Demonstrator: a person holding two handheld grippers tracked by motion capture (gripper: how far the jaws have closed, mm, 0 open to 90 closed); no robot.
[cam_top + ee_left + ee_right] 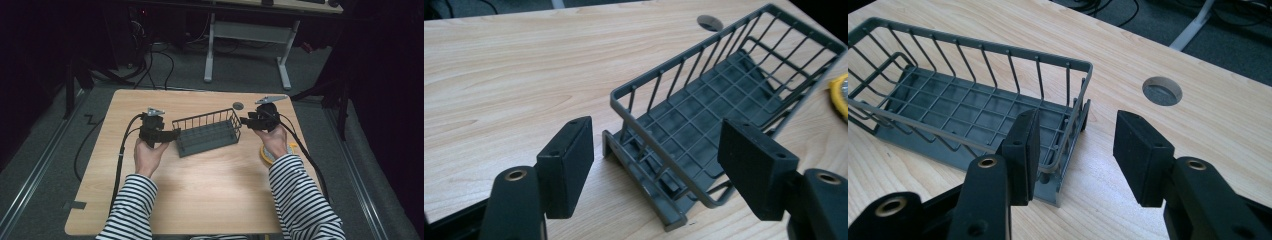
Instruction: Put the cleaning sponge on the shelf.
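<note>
A grey wire basket (207,131) on a flat grey base stands empty in the middle of the wooden table. My left gripper (174,134) is at its left end, open. In the left gripper view, the basket (724,95) has its near end between the wide-spread pads (566,162), apart from both. My right gripper (244,121) is at the basket's right end, open. In the right gripper view, the basket (948,100) has its end wall running between the pads (1140,155), one over the inside and one outside.
A yellow roll (267,154) lies on the table (200,200) under my right wrist, and its edge (840,95) appears in the left gripper view. A round cable hole (238,105) sits behind the basket. Desk legs and cables stand beyond the far edge.
</note>
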